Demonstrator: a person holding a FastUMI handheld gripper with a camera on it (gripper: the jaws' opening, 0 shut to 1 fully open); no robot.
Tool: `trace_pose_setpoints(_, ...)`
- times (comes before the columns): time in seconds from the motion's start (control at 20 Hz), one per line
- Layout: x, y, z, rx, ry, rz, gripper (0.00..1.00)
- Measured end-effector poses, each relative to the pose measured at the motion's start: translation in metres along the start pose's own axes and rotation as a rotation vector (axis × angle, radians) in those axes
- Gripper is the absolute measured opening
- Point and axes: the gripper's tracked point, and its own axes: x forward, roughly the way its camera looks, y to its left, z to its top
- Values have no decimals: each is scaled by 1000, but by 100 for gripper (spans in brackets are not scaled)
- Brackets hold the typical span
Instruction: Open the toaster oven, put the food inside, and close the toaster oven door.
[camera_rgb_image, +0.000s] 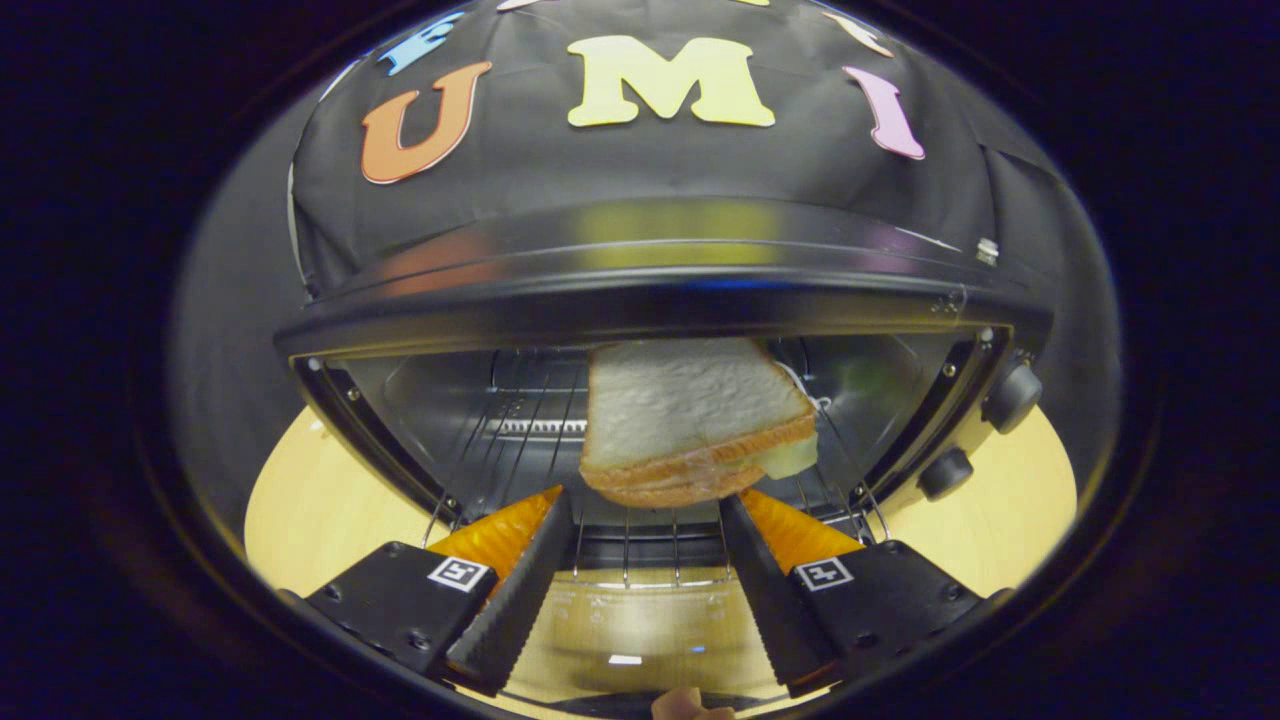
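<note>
Nearest to me, at six o'clock, the glass of the lowered oven door (630, 640) lies flat below my hand-held gripper (645, 505), so I judge the opening step done. Both fingers (515, 590) stand apart with a clear gap between them; they press on nothing. Just ahead of the tips, toward twelve o'clock, the sandwich (695, 420) sits at the mouth of the toaster oven (660, 270), over the wire rack (650, 550). It looks tilted, its near edge low, and I cannot tell whether it rests fully on the rack or is only part way in. I judge the food step about finished, perhaps needing a nudge deeper. Closing the door is left.

Two dark knobs (1010, 395) sit on the oven's front at three o'clock, and the pale wooden bench (310, 500) shows at either side of the oven. Small square black-and-white markers (458, 573) sit on each finger mount; I can read no brand or writing on the oven itself.
</note>
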Motion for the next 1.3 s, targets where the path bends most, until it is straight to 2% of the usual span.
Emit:
trace_pose_setpoints(0.15, -24, -5, -4, -8, -2, -14, 96)
trace_pose_setpoints(0.45, -83, 6, -21, -54, -8, 26, 96)
trace_pose_setpoints(0.6, -101, 9, -44, -64, 35, 56, 98)
trace_pose_setpoints(0.85, -111, 0, -80, -15, 110, 39, 98)
trace_pose_setpoints(1.0, -115, 5, -98, 14, 178, 78, 98)
trace_pose_setpoints(1.2, -112, -7, -114, 7, 204, -3, 99)
trace_pose_setpoints(1.3, -106, 0, -120, 2, 218, 14, 99)
